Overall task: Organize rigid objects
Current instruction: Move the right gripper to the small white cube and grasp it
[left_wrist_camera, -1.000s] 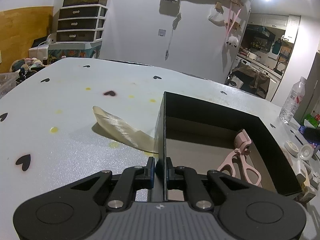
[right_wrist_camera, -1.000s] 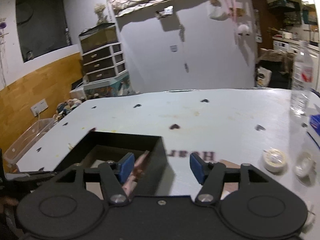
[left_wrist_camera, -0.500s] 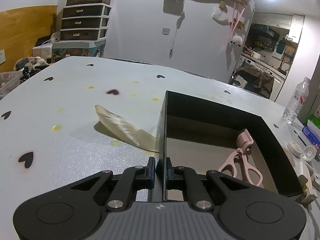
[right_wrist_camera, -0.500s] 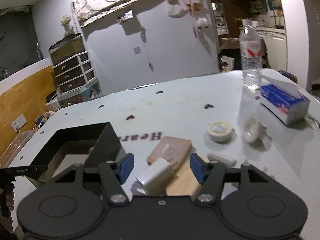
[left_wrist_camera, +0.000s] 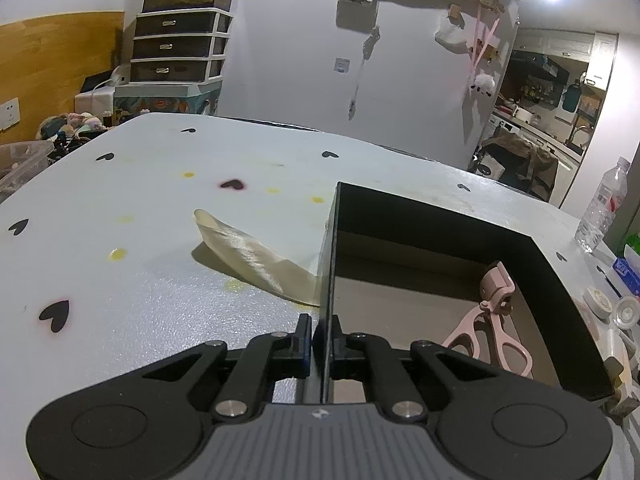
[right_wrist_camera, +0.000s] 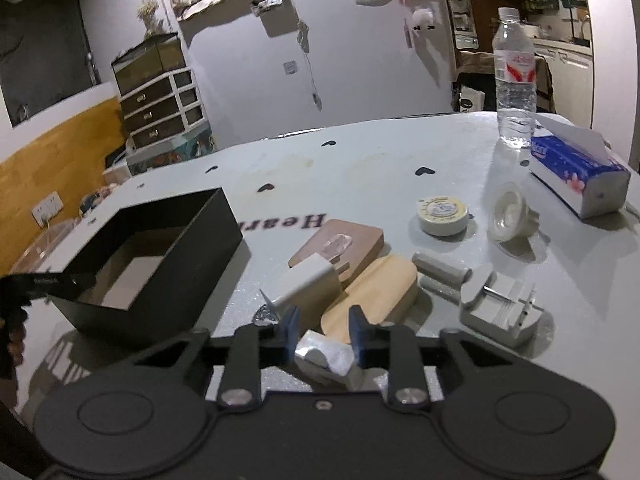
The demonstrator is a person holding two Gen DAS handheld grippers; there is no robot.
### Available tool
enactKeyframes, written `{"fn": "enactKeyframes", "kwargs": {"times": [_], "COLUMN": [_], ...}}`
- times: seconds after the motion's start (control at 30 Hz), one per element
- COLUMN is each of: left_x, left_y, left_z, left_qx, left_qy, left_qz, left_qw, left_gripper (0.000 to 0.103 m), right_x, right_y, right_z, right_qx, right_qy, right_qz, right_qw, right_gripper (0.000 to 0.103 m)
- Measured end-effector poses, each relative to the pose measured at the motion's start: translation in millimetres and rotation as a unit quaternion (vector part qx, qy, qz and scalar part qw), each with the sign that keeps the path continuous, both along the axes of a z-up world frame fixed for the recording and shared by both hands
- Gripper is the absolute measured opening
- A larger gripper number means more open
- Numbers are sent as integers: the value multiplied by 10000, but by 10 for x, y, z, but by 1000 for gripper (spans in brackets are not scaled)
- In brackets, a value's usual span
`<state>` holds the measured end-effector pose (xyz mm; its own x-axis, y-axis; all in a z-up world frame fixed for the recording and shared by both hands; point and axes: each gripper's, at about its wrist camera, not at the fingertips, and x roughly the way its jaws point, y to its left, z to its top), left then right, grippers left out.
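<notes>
A black open box (left_wrist_camera: 436, 216) stands on the white heart-print table, with a pink eyelash curler (left_wrist_camera: 494, 320) inside at the right. My left gripper (left_wrist_camera: 322, 344) is shut on the box's near left wall. In the right wrist view the same box (right_wrist_camera: 192, 256) sits to the left. My right gripper (right_wrist_camera: 323, 330) is low over the table and its jaws are closing on a small foil-wrapped block (right_wrist_camera: 326, 354), whose sides meet both blue pads. Just beyond lie a white plug adapter (right_wrist_camera: 308, 284), a pale wooden block (right_wrist_camera: 374, 296) and a brown pad (right_wrist_camera: 348, 244).
A cream ribbon strip (left_wrist_camera: 252, 256) curls left of the box. Right of the pile lie a grey cylinder (right_wrist_camera: 440, 270), a white clamp-like device (right_wrist_camera: 496, 308), a tape roll (right_wrist_camera: 442, 214), a clear lid (right_wrist_camera: 510, 216), a tissue pack (right_wrist_camera: 576, 168) and a water bottle (right_wrist_camera: 514, 80).
My right gripper swung right from the box to the object pile, dropped lower, and its jaws narrowed around the foil-wrapped block. The left gripper kept its hold on the box wall.
</notes>
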<state>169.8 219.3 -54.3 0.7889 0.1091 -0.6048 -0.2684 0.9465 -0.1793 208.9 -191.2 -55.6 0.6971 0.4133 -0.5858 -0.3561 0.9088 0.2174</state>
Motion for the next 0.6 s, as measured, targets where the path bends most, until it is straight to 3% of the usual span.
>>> {"fn": "enactKeyframes", "kwargs": {"times": [0.1,0.4,0.47,0.6], "left_x": [-8,-29,-35,-43], "left_y": [-1,4,3,4], "left_z": [-7,-18,-21,-22], "left_qx": [-13,-46,-47,-49], "left_qy": [-28,-94,-98,-121], "left_qz": [32,76,75,77], "left_qw": [10000,9999,9999,9999], "left_gripper": [7,7,8,8], "right_x": [19,-335,-412,-439], "right_y": [34,153,183,206], "right_z": [-59,-101,-101,-84], "right_qx": [-165,-584,-627,-646], "right_qy": [108,-132,-136,-105], "right_qz": [54,741,893,921], "right_qw": [9998,9955,9939,9936], "right_gripper": [23,23,18,18]}}
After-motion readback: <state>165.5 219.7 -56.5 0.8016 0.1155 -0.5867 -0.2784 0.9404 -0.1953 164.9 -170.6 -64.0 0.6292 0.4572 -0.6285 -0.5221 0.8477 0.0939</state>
